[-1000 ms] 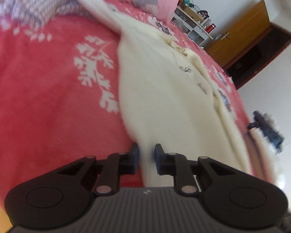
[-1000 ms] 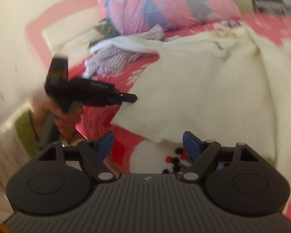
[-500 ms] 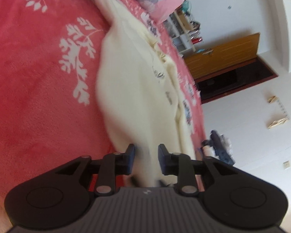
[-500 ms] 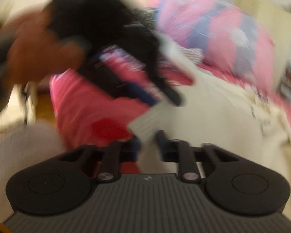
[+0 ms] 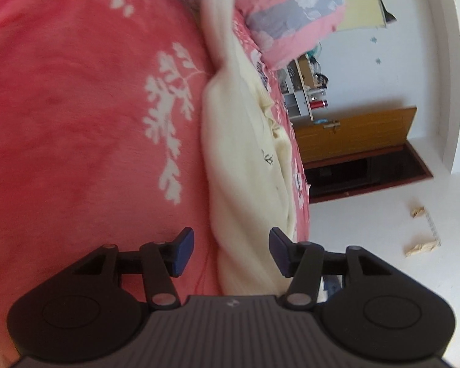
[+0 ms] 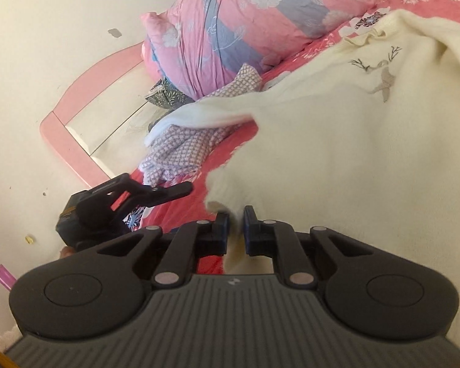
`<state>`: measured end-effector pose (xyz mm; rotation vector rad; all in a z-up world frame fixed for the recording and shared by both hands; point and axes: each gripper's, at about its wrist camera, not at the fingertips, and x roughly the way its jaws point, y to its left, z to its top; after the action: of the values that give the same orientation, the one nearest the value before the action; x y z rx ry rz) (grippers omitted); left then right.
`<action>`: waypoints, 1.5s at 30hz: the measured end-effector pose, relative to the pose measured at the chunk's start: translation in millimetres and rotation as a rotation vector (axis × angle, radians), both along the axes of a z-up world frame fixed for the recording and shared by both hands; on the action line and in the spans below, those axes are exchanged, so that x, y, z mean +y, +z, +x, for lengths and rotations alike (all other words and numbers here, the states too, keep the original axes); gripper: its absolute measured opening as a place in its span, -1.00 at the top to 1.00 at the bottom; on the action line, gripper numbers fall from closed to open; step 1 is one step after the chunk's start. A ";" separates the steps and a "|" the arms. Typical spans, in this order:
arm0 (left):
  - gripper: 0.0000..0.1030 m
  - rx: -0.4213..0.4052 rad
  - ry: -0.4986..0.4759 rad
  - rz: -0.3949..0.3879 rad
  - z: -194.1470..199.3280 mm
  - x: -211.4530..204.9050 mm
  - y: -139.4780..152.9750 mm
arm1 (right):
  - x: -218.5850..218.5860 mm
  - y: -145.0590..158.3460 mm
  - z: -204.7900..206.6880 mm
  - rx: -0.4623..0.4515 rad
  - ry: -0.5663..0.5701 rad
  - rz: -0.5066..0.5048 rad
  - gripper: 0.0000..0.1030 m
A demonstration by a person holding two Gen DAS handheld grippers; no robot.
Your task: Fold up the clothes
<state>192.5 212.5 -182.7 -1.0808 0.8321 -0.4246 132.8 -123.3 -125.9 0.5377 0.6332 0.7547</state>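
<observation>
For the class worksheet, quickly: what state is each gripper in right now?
Left gripper: open, holding nothing; the cream sweater lies between its fingers.
Right gripper: shut on the cream sweater's edge.

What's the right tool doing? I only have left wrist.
Observer: The right tool is shut on a corner of the sweater.
Operator: Is my left tool touching cloth?
Observer: Seen from the right wrist, the left tool looks clear of the sweater, over the red blanket.
Operator: Anything else on the bed?
Observer: A checked garment lies under the sweater's sleeve, near the pillow.
</observation>
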 end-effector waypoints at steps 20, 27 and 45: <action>-0.12 -0.418 -0.211 0.784 -64.0 -134.7 42.9 | -3.9 8.6 31.4 0.104 0.028 0.061 0.78; -0.12 -0.415 -0.093 0.845 -85.4 -122.9 46.3 | -1.4 10.8 34.5 0.097 0.045 0.058 0.78; -0.02 -0.435 0.099 0.854 -98.6 -100.2 51.0 | 16.9 20.3 -4.5 -0.172 0.127 -0.334 0.50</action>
<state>93.9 112.3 -131.7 -0.2151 0.4789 -0.1696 128.3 -106.3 -105.6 0.1250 0.6215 0.7850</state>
